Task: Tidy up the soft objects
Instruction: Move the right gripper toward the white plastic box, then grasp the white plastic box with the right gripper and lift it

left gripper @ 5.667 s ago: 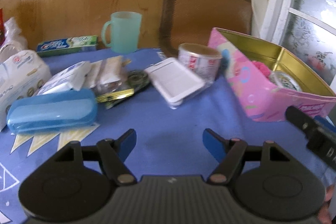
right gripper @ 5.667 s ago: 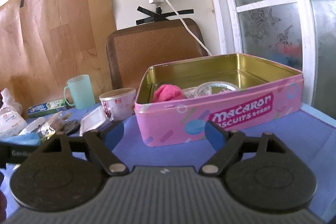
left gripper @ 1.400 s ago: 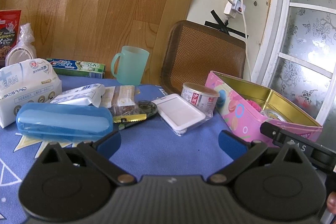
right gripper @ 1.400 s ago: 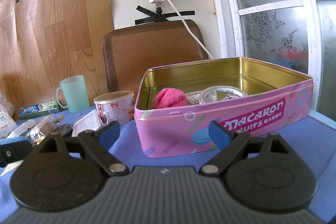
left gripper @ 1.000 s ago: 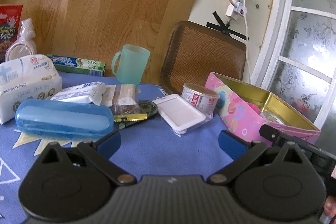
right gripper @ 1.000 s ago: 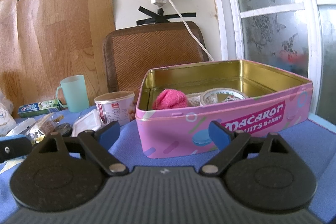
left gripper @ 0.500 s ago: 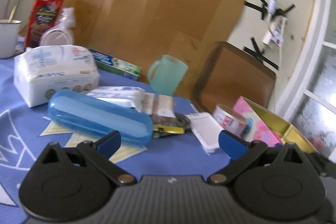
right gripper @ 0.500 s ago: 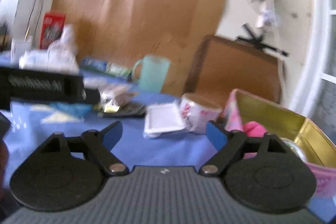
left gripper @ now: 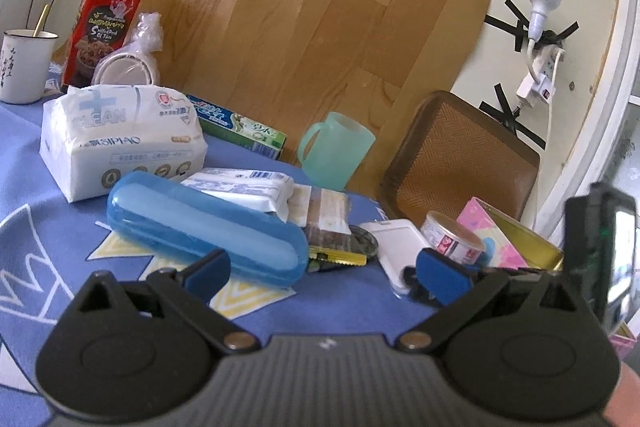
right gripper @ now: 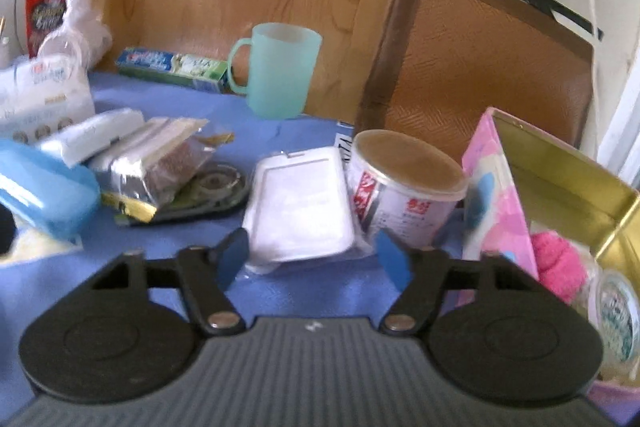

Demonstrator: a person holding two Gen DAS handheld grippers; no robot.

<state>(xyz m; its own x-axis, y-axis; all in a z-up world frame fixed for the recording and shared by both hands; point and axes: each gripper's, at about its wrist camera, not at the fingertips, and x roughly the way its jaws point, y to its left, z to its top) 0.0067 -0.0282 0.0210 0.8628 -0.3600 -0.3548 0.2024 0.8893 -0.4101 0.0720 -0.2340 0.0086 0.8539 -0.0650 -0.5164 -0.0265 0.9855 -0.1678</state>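
Note:
A white soft pack in clear wrap [right gripper: 298,205] lies on the blue tablecloth, just beyond my right gripper [right gripper: 314,259], which is open and empty with its blue fingertips to either side of the pack's near end. The pack also shows in the left wrist view [left gripper: 398,247]. My left gripper [left gripper: 324,273] is open and empty above the cloth, near a blue hard case [left gripper: 204,227]. A pink tin [right gripper: 500,195] with a gold inside stands at the right and holds a pink fuzzy ball [right gripper: 558,263]. A large tissue pack [left gripper: 120,135] and a smaller one [left gripper: 244,187] lie at the left.
A small can [right gripper: 404,187] stands between the white pack and the tin. A teal mug [right gripper: 276,71], toothpaste box [right gripper: 172,67], snack wrappers [right gripper: 160,163], a red box [left gripper: 106,27] and an enamel cup [left gripper: 24,67] crowd the back. A chair back [right gripper: 476,67] rises behind.
My right gripper has swung left from the pink tin and dropped to the white wrapped pack. My left gripper has turned left toward the blue case and tissue packs.

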